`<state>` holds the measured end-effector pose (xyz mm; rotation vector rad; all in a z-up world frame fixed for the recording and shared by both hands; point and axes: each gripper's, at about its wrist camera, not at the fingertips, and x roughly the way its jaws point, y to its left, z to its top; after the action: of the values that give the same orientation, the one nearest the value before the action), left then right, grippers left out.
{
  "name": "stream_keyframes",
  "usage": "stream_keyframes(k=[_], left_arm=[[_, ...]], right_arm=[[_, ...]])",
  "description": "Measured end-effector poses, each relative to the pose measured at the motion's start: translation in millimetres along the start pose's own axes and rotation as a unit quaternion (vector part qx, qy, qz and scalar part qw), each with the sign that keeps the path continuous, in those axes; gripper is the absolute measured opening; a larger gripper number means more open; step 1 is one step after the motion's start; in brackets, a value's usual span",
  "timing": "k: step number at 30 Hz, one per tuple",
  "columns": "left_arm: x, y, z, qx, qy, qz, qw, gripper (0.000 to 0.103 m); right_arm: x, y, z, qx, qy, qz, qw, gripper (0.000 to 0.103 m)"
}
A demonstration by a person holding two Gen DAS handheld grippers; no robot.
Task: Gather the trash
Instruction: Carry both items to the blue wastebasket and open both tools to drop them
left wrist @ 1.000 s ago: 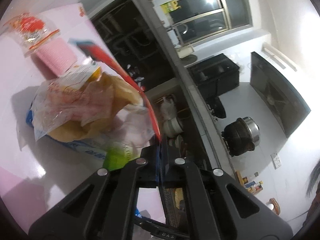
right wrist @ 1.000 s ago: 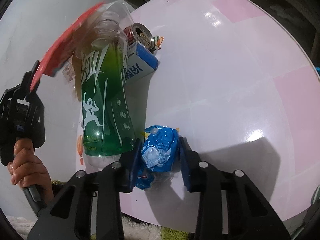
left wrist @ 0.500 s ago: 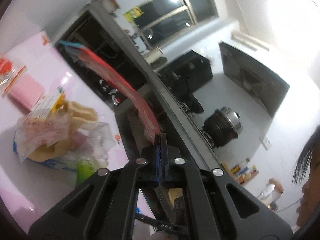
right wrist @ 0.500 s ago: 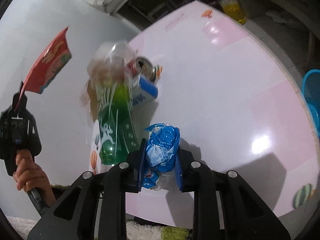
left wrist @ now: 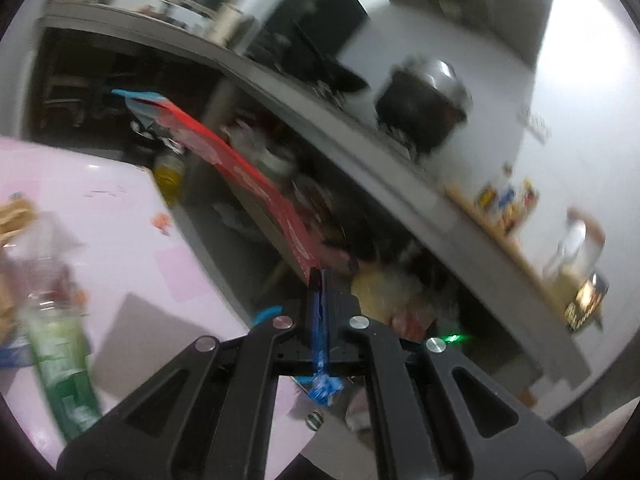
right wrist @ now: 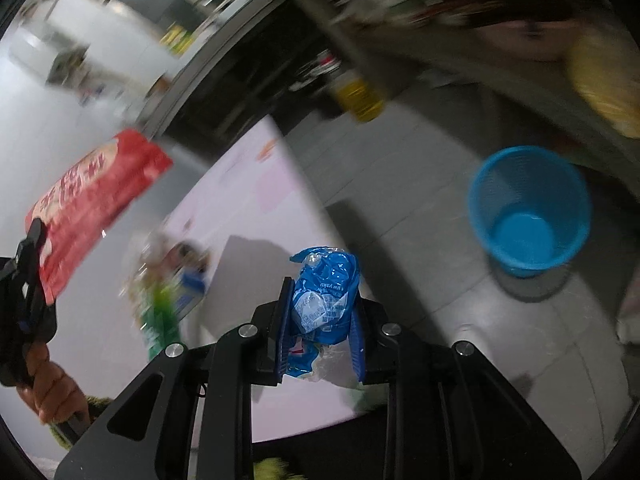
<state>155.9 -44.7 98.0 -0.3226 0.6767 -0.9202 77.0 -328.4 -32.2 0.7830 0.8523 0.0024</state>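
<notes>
Trash on the pink tabletop (right wrist: 256, 200) is smeared by motion: left of the right gripper (right wrist: 320, 316), a green bottle (right wrist: 160, 320) and the litter around it blur together, their labels unreadable. Farther left, the left gripper (right wrist: 28, 256) is cut off by the frame edge, its jaws clamped tight on the bottom edge of a red snack packet (right wrist: 88, 208) that stands up above it. The right gripper's jaws, which have just been closing, are pressed on a crumpled blue wrapper (right wrist: 324, 292). To its right, a blue mesh bin (right wrist: 528, 208) stands on the floor, well apart.
</notes>
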Motion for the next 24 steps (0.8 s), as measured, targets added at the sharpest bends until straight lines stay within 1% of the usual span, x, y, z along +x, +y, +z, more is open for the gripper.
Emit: stream_keyframes(k=[4,6,8,9,11,13,18,19,21,22,24], left_arm=[[66,-25,-10,0.041,0.066,-0.002,0.9970,0.000],[101,-31,-18,0.051,0.110,0.007,0.9926,0.000],[133,-37,-27,0.059,0.147,0.017,0.9872,0.000],[154,-38,-34,0.066,0.173,0.025,0.9824,0.000],[184,-42,-45,0.078,0.204,0.035,0.9753,0.000],[209,-44,-57,0.097,0.226,0.048,0.9681,0.000],[277,-48,-78,0.146,0.287,0.081,0.9433,0.000],[293,-47,-81,0.152,0.301,0.086,0.9377,0.000],[321,-46,-82,0.158,0.319,0.090,0.9301,0.000],[338,-42,-85,0.159,0.336,0.091,0.9238,0.000],[360,-39,-88,0.161,0.353,0.098,0.9164,0.000]], right_arm=[[-21,-41,4,0.036,-0.032,-0.042,0.998,0.024],[-29,-64,6,0.052,-0.043,-0.062,0.996,0.024],[-33,-81,7,0.061,-0.050,-0.085,0.993,0.024],[-33,-89,8,0.064,-0.052,-0.095,0.992,0.024],[-30,-106,10,0.073,-0.053,-0.110,0.990,0.024],[-22,-125,14,0.084,-0.051,-0.123,0.988,0.024],[9,-160,26,0.107,-0.036,-0.134,0.985,0.024],[19,-167,29,0.113,-0.031,-0.135,0.984,0.024],[30,-179,31,0.118,-0.025,-0.137,0.983,0.024],[38,-184,35,0.121,-0.022,-0.140,0.983,0.024],[56,-198,43,0.135,-0.014,-0.141,0.981,0.024]])
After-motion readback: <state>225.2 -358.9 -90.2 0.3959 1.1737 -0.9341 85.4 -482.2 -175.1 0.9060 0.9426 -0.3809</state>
